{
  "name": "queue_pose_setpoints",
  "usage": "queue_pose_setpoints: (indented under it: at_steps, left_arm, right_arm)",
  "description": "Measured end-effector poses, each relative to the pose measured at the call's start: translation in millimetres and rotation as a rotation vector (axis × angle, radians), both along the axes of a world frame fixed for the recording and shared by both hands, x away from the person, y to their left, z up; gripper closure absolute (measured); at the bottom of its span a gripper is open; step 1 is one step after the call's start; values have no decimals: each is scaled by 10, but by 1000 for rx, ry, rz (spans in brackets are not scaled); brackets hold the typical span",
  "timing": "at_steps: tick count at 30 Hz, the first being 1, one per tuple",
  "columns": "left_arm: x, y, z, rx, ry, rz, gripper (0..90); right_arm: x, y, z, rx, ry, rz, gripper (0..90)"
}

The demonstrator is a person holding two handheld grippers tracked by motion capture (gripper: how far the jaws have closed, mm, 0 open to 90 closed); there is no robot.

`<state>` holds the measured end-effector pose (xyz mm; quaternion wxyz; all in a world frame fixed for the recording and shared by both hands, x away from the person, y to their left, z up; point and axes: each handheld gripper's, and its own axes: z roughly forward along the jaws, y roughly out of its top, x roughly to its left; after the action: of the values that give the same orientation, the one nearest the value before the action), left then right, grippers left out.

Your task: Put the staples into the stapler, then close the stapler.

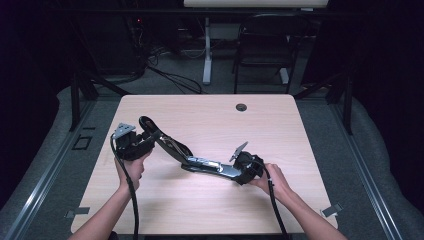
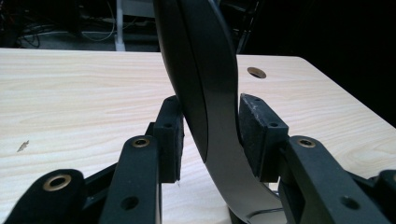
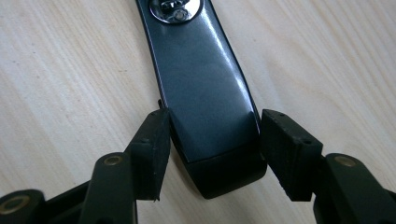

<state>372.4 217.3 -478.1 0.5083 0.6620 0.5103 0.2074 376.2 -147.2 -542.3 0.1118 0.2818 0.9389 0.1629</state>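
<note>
A long black two-armed hand tool (image 1: 192, 159), hinged with a metal linkage at its middle, lies across the wooden table (image 1: 210, 210) between the two grippers. The left gripper (image 1: 150, 136) pinches the tool's raised, curved handle (image 2: 210, 93): both pads (image 2: 170, 135) press against its sides, and the handle rises steeply from between the jaws. The right gripper (image 1: 239, 172) sits at the tool's other end, low on the table. Its jaws straddle the flat glossy handle tip (image 3: 210, 126); the left pad (image 3: 154, 144) touches the edge, while the other stands just clear, so the jaws are spread rather than clamped.
</note>
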Motion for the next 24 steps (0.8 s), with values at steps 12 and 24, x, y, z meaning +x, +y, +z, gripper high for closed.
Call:
queue_pose_setpoints:
  at_steps: [12, 24]
  left_arm:
    - [-116, 4, 20, 17, 7, 27, 607]
    - [-116, -12, 28, 29, 3, 25, 605]
  right_arm:
    - [141, -52, 27, 29, -22, -32, 488]
    - [157, -69, 128, 110, 3, -24, 524]
